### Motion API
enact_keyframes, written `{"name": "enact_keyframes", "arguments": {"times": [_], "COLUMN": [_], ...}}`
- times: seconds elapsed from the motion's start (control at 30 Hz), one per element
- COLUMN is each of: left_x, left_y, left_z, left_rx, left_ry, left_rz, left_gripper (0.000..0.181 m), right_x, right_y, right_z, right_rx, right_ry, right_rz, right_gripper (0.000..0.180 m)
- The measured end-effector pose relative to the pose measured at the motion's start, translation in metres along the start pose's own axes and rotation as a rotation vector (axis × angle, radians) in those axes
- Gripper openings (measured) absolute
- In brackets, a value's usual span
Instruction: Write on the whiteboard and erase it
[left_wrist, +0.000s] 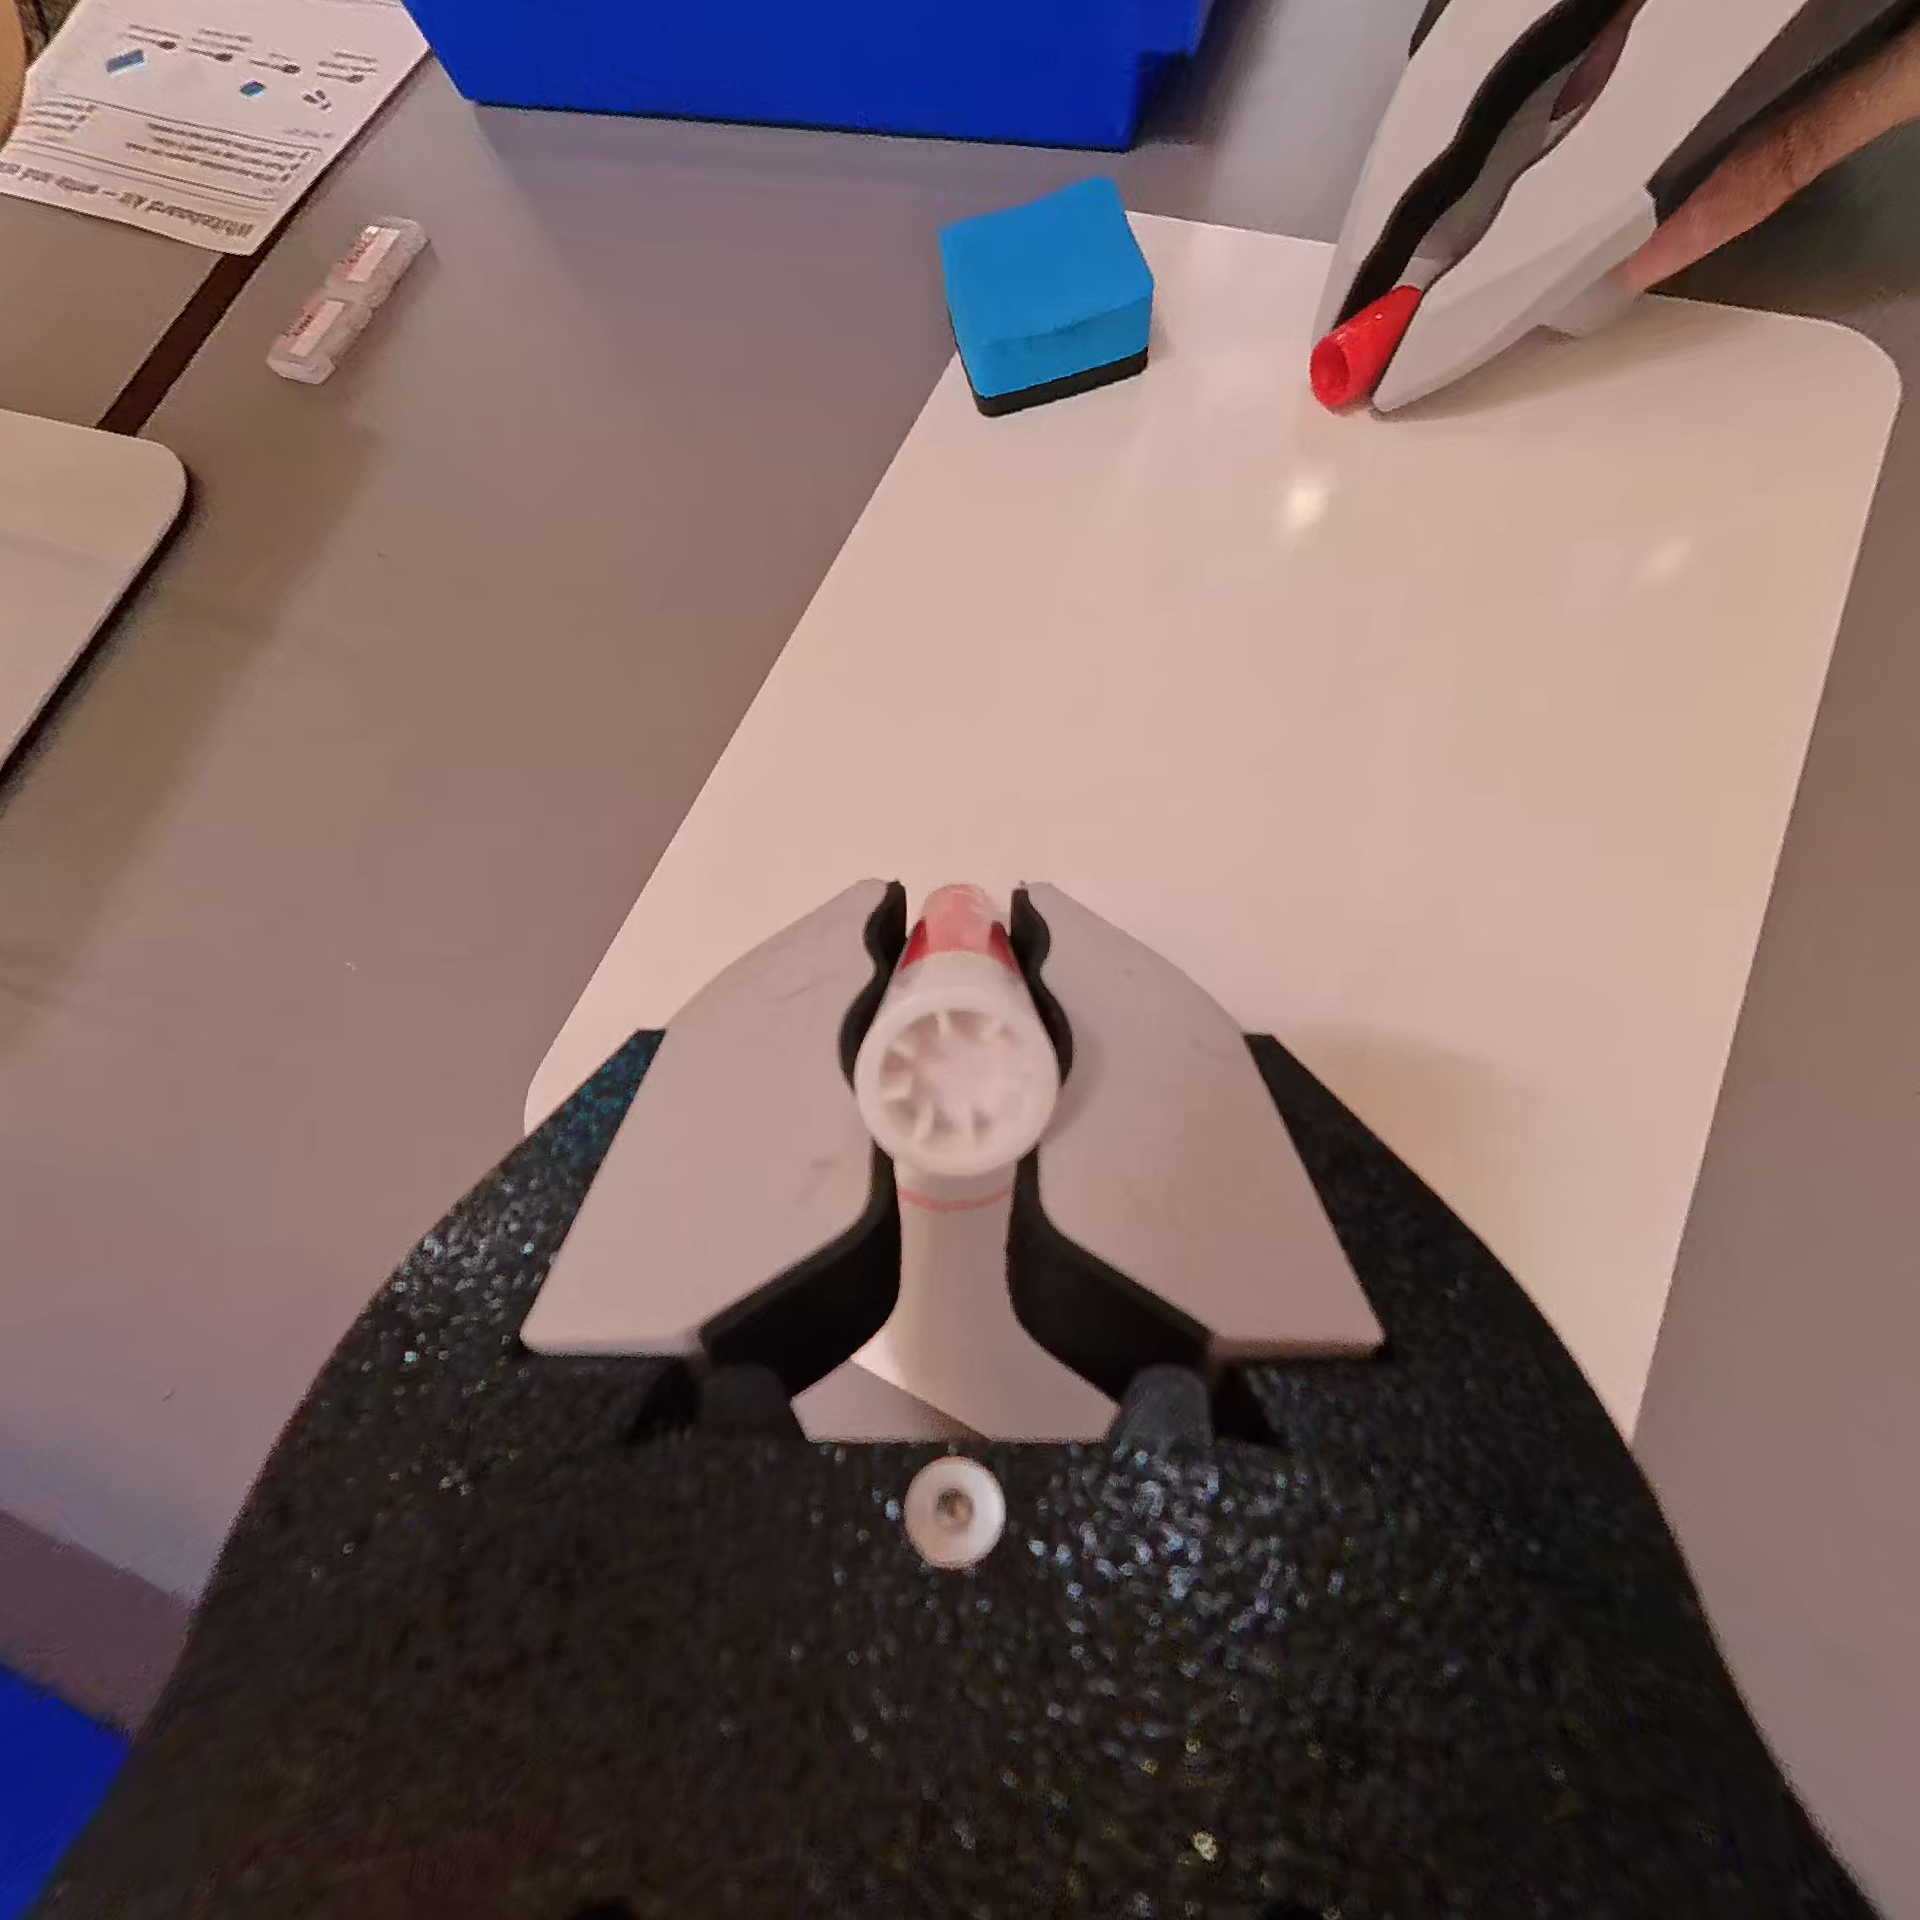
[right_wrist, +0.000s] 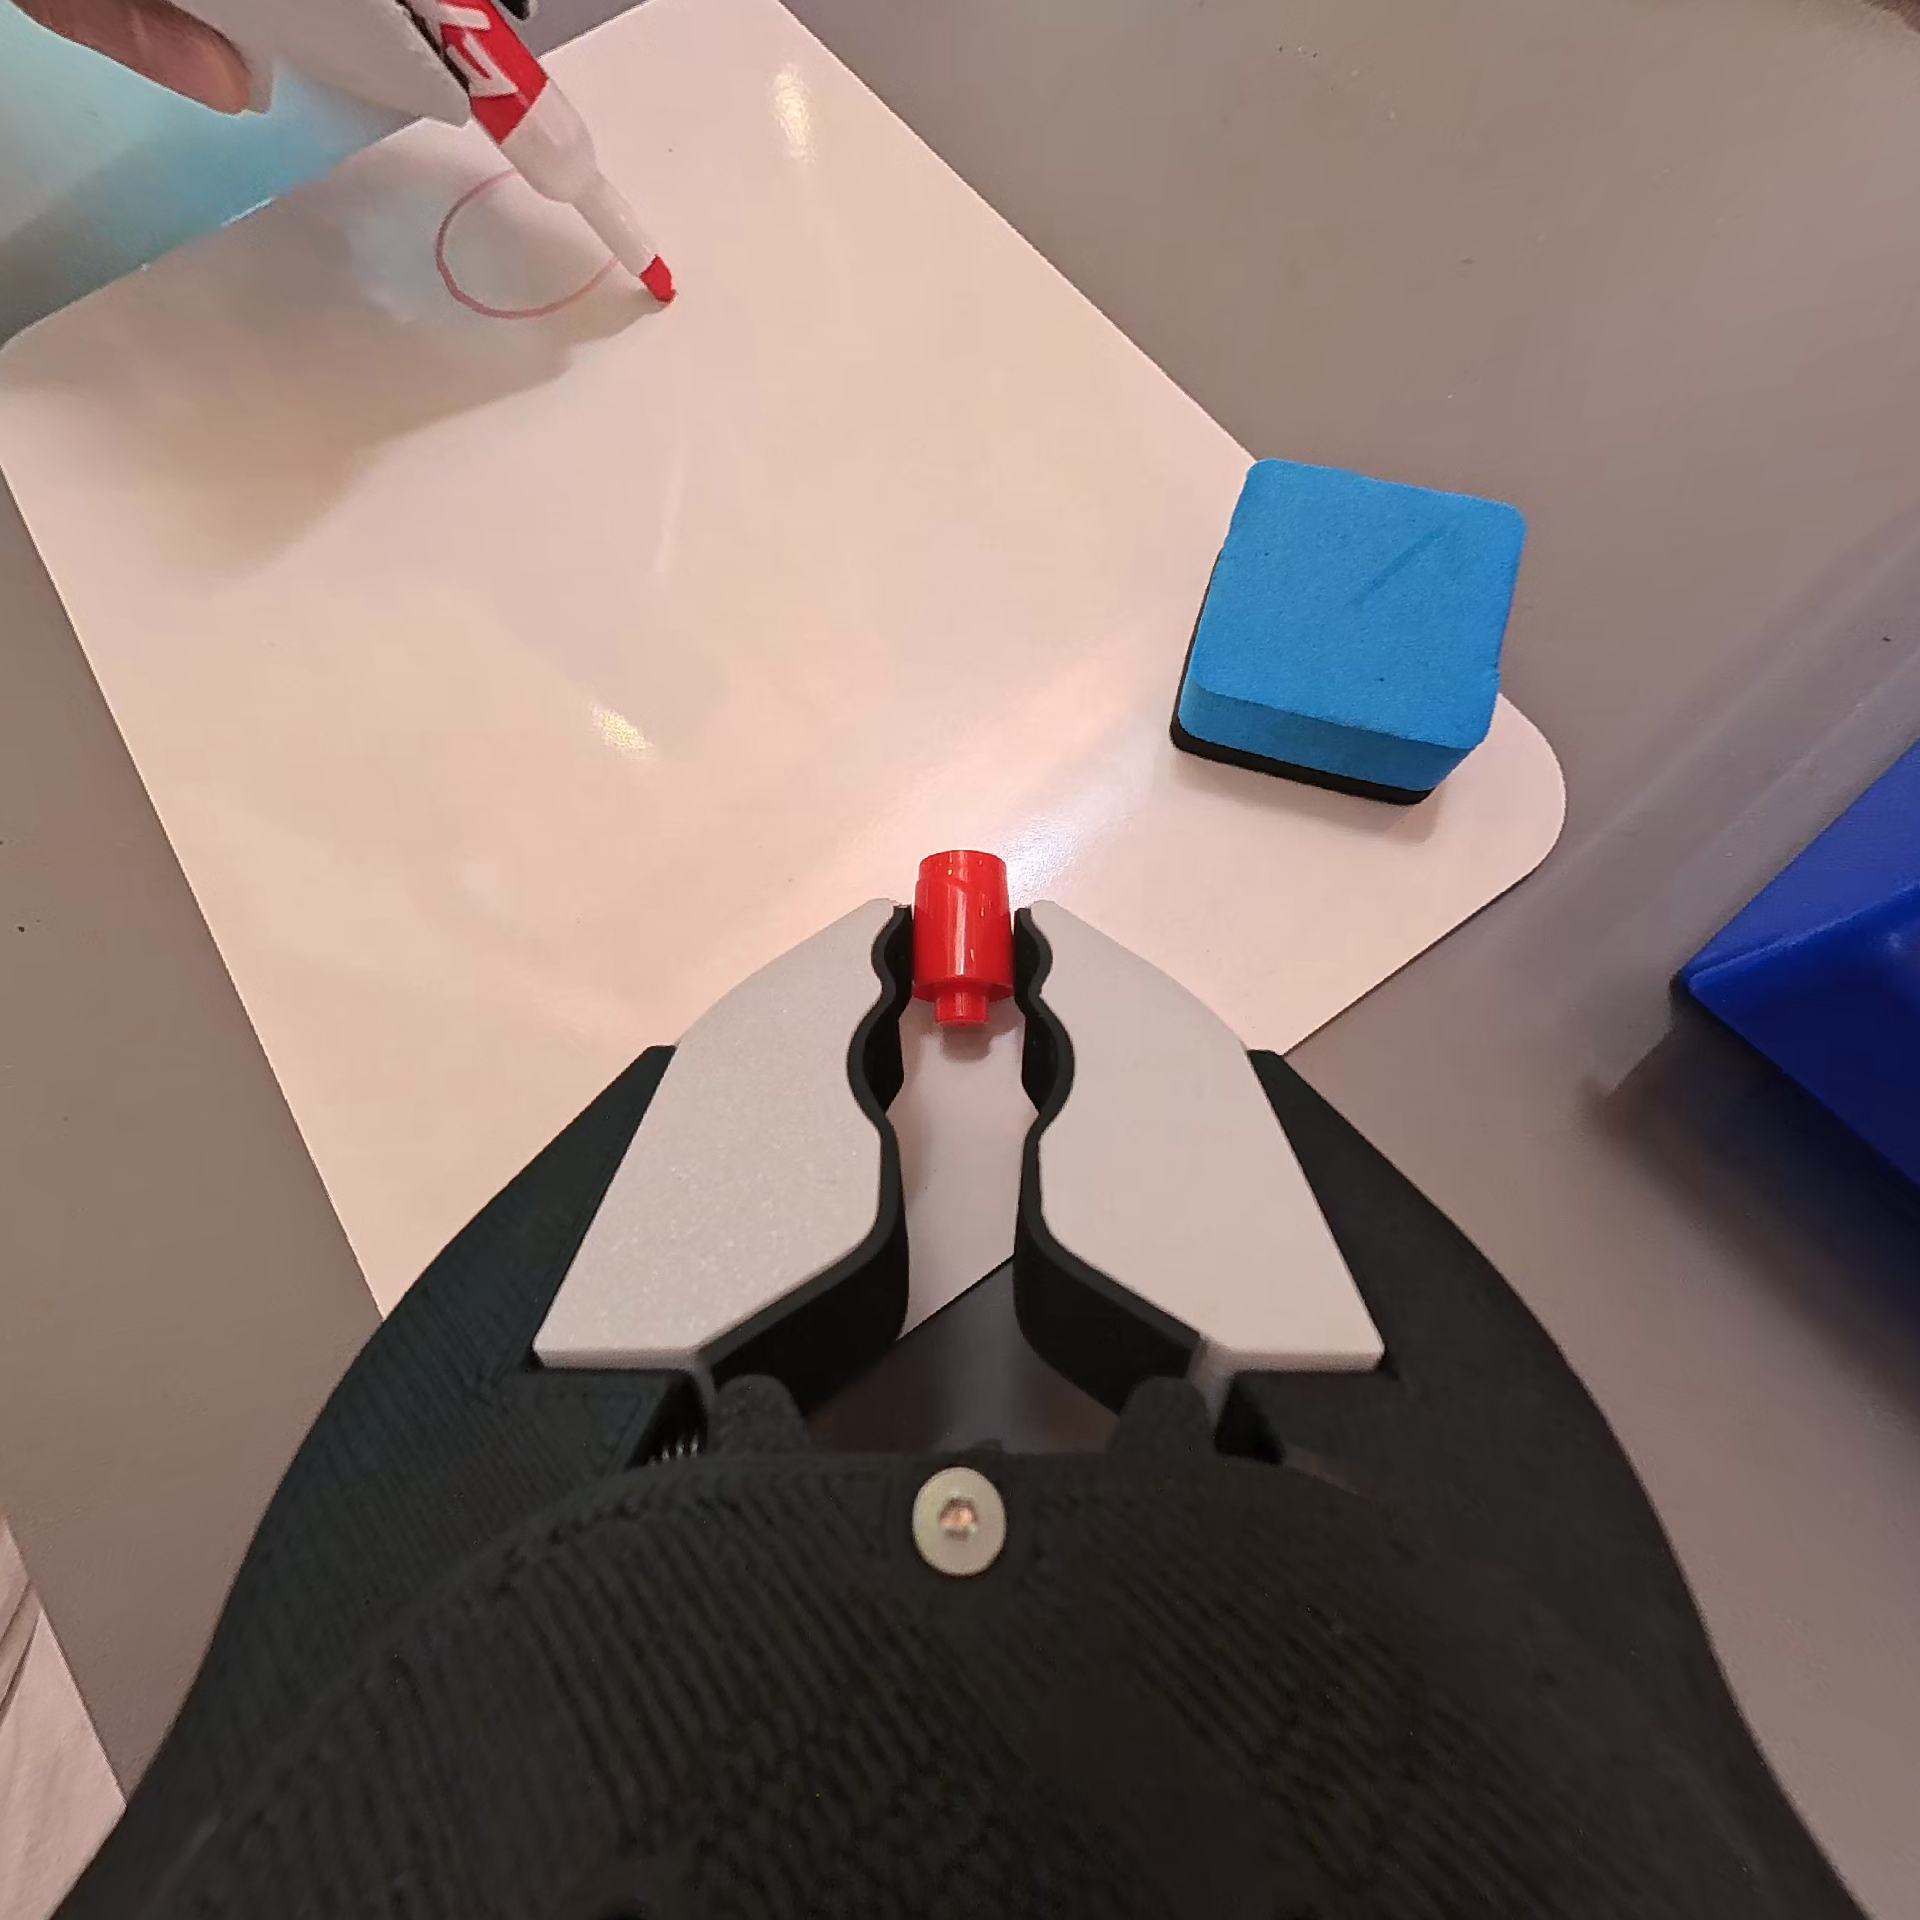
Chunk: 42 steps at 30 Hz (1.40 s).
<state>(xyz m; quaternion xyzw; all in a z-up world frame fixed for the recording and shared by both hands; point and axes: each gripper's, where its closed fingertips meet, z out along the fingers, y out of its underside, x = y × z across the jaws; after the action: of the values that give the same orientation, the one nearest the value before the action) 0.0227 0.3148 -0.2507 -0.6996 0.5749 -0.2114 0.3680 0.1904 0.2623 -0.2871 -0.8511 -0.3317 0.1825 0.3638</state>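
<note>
Red cap (right_wrist: 961, 938) pinched between the fingertips of the right gripper (right_wrist: 958, 920), closed on it, open end pointing away from the camera, low over the near edge of the whiteboard (right_wrist: 644, 582). Left gripper (left_wrist: 956, 904) clamped on the marker (left_wrist: 956, 1049); from its own camera only the white butt end and a bit of red barrel show, the tip hidden below. Right wrist view shows the marker tilted, red tip touching the board at the far left, at the end of an unclosed red loop (right_wrist: 488, 281). A fingertip (right_wrist: 197, 57) of the person shows beside that gripper at the top left corner.

Whiteboard: white, glossy, rounded corners, flat on a grey table (right_wrist: 1455, 260). Blue foam eraser (right_wrist: 1351, 634) with black felt base sits on the board's corner, partly overhanging onto the table, near the right gripper but apart from it.

Beyond, left wrist view: blue bin (left_wrist: 831, 52) at far edge, printed sheet (left_wrist: 197, 104) at top left, small clear plastic box (left_wrist: 348, 296) near it.
</note>
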Motion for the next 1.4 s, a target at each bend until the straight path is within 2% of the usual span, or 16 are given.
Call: {"name": "enact_keyframes", "arguments": {"times": [0.53, 1.0, 1.17, 1.27, 1.4], "left_x": [0.040, 0.049, 0.021, 0.001, -0.002], "left_y": [0.008, -0.016, -0.024, -0.016, -0.011], "left_z": [-0.019, 0.009, -0.007, -0.008, -0.002], "left_rx": [-0.036, 0.001, 0.074, 0.022, -0.012], "left_ry": [0.018, 0.091, 0.009, -0.061, -0.055], "left_rz": [0.016, 0.039, -0.038, -0.039, -0.032], "left_gripper": [0.019, 0.020, 0.019, 0.019, 0.019], "right_x": [0.000, 0.000, 0.000, 0.000, 0.000], "right_y": [0.000, 0.000, 0.000, 0.000, 0.000], "right_z": [0.000, 0.000, 0.000, 0.000, 0.000], "right_rx": [0.000, 0.000, 0.000, 0.000, 0.000], "right_ry": [0.000, -0.001, -0.002, -0.003, -0.003], "right_rz": [0.000, -0.001, -0.002, -0.002, -0.003], "right_gripper": [0.019, 0.019, 0.019, 0.019, 0.019]}}
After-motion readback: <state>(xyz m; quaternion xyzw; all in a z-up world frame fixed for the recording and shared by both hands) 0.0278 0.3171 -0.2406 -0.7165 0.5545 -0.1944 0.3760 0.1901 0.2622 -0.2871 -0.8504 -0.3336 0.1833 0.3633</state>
